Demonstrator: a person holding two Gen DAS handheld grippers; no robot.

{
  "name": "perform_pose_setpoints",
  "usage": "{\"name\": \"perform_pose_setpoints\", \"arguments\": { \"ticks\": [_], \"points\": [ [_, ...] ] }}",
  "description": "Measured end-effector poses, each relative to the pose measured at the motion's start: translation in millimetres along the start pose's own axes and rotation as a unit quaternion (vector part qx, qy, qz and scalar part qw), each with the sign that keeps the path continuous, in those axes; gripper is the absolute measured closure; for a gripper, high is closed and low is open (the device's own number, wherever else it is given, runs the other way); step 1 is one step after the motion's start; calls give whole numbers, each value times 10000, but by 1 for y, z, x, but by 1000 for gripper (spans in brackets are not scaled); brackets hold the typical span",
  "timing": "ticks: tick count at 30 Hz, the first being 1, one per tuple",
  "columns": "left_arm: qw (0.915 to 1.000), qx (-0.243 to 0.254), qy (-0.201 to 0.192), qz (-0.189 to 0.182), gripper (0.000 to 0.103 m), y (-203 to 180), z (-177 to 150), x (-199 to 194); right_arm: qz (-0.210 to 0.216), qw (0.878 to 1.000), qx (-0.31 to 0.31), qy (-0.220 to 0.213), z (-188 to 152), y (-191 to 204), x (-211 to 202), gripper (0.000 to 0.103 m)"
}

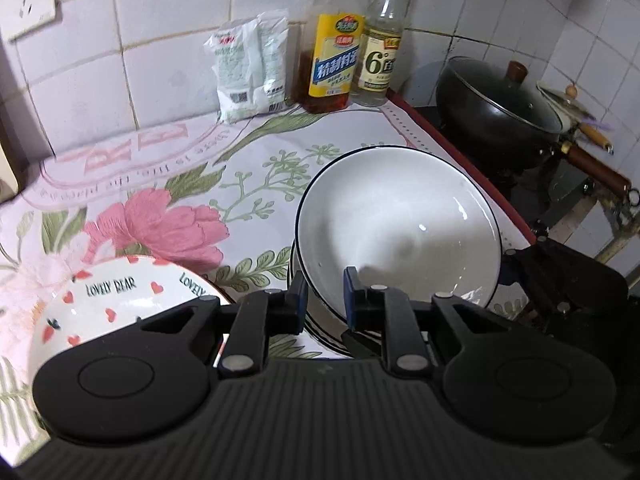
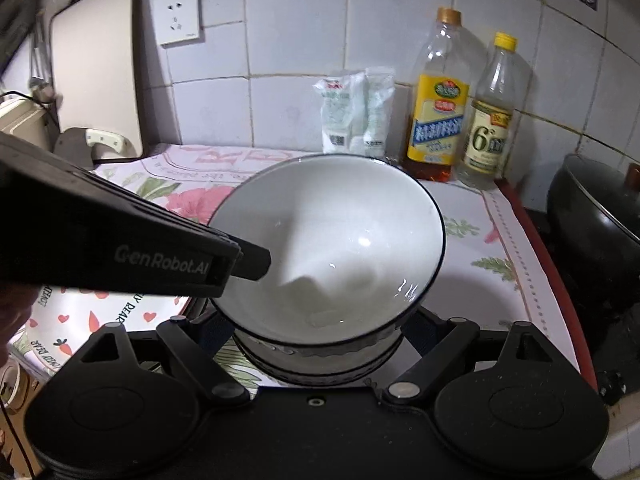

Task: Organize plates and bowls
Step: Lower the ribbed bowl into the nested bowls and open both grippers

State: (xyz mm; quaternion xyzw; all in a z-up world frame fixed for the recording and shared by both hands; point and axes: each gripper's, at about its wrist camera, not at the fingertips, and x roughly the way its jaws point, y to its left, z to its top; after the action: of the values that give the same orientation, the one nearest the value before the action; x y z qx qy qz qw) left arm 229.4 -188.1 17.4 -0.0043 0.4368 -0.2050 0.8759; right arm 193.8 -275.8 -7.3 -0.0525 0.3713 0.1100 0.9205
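My left gripper is shut on the near rim of a white bowl with a thin dark rim, one finger inside and one outside. The bowl tilts over a stack of striped bowls on the floral cloth. In the right wrist view the same white bowl fills the middle, with the left gripper's finger reaching in from the left. My right gripper is spread wide on either side of the striped bowls. The white bowl hides its fingertips. A "Lovely Bear" plate with hearts lies to the left.
Two bottles and white bags stand against the tiled back wall. A lidded black wok sits on the stove past the counter's red right edge. A cutting board leans at the far left.
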Motion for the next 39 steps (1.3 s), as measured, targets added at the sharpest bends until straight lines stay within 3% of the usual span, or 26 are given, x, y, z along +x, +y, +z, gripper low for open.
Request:
{"name": "perform_pose_setpoints", "arguments": {
  "ticks": [4,10,16,19,21,28,34,39],
  "points": [
    [9999,-166,-10,-20,86,7,-1,4,113,9996,-216,-173,-5,-2,-1,9],
    [9996,-156,-141,178,84,7,-5,12,225,9987,-451,-103,-6,-7,2,2],
    [9987,-27,-446,245,83,4,-13,8,190,9957,-730,-539,-18,-5,-7,2],
    [9969,53,-725,298,73,2,-22,-3,117,9907,-917,-999,-30,-2,-21,2],
    [9967,-29,-800,128,61,5,-27,-12,148,9878,-952,-1220,-38,-1,-31,2],
    [9953,-82,-939,-232,56,2,-49,-37,152,9825,-797,-1677,-71,3,-58,2],
    [9933,-103,-1111,-308,49,-4,-71,-46,102,9700,-748,-2310,-102,10,-72,2],
    [9943,-2,-1057,-158,41,-8,-83,-42,65,9690,-755,-2350,-118,17,-68,2]
  ]
}}
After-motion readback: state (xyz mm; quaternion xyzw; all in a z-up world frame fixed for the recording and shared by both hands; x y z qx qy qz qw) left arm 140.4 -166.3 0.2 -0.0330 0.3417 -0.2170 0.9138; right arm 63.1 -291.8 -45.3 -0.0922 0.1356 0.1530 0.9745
